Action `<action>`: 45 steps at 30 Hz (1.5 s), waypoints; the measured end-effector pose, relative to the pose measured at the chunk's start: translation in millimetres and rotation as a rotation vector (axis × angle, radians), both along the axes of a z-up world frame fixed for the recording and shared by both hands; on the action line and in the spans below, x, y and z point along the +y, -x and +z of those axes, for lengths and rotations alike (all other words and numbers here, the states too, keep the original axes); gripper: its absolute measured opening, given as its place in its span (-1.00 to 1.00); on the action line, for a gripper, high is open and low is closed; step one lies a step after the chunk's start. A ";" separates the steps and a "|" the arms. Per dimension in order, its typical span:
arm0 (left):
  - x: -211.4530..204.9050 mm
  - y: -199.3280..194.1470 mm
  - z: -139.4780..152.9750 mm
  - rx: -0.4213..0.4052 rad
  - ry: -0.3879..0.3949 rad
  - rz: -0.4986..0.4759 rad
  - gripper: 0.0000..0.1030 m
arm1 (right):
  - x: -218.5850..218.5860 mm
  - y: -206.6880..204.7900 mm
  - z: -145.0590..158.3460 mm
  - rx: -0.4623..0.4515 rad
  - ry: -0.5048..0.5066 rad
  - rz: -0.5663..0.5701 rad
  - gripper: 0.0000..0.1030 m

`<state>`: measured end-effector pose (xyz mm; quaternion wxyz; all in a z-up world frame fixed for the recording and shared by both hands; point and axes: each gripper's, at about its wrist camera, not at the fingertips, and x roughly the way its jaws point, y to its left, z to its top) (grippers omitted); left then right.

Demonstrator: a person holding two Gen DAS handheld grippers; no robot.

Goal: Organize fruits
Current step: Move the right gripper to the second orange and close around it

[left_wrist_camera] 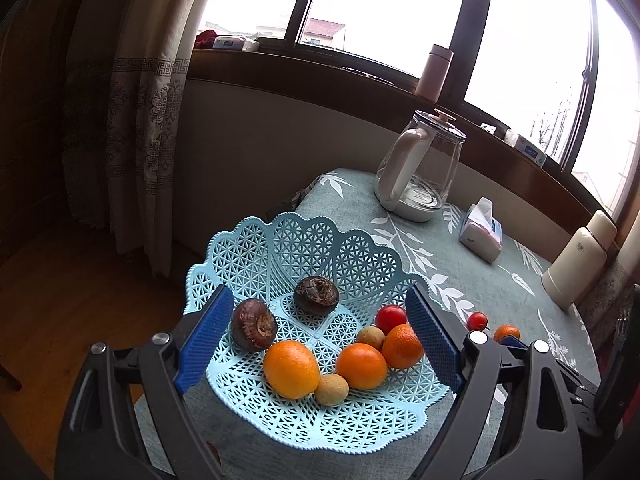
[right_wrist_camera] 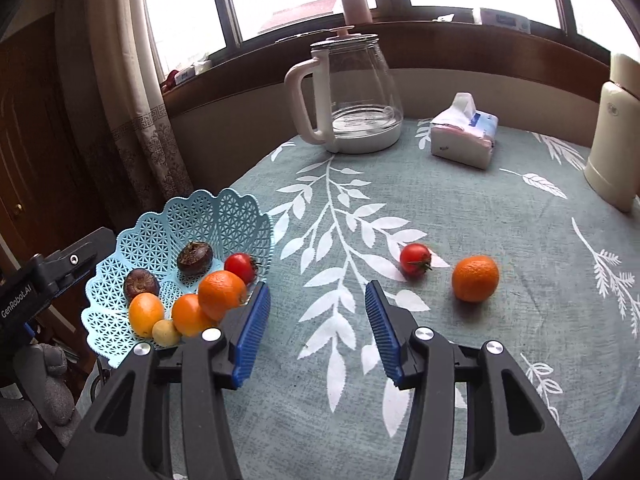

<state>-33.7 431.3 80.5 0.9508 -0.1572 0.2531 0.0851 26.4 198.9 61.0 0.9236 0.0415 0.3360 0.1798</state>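
Your right gripper (right_wrist_camera: 316,332) is spread wide, empty, over bare cloth. Your left gripper (left_wrist_camera: 320,344) is wide too, straddling the basket (right_wrist_camera: 176,216) at the table edge; bump it and it tips off. Beyond, the loose tomato (right_wrist_camera: 415,260) and orange (right_wrist_camera: 475,278) sit close together: grab one carelessly and the other likely rolls.

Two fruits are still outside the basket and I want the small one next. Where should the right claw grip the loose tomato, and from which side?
Grip the loose tomato across its round red body, descending from above and the near side with the open right claw. Its green stem points toward the orange, so keep the pads off that side.
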 end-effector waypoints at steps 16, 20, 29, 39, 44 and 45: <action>-59.8 10.2 -6.6 0.018 0.002 -0.100 0.73 | -60.7 -3.4 -25.2 0.064 -0.011 -0.132 -0.03; -91.4 9.3 -6.8 0.022 -0.018 -0.178 0.73 | -68.2 -3.6 -27.5 0.071 -0.022 -0.146 -0.03; -129.9 3.9 -10.4 0.043 -0.069 -0.260 0.73 | -85.6 -11.2 -26.3 0.063 -0.016 -0.168 -0.03; -121.7 -8.5 -14.2 0.074 -0.085 -0.223 0.73 | -80.7 -39.7 -26.5 0.065 -0.006 -0.142 -0.01; -127.1 -12.2 -16.2 0.087 -0.104 -0.229 0.73 | -75.1 -58.8 -34.0 0.083 0.020 -0.151 -0.01; -128.2 -13.6 -16.8 0.090 -0.107 -0.230 0.73 | -74.6 -62.0 -34.8 0.087 0.025 -0.155 0.00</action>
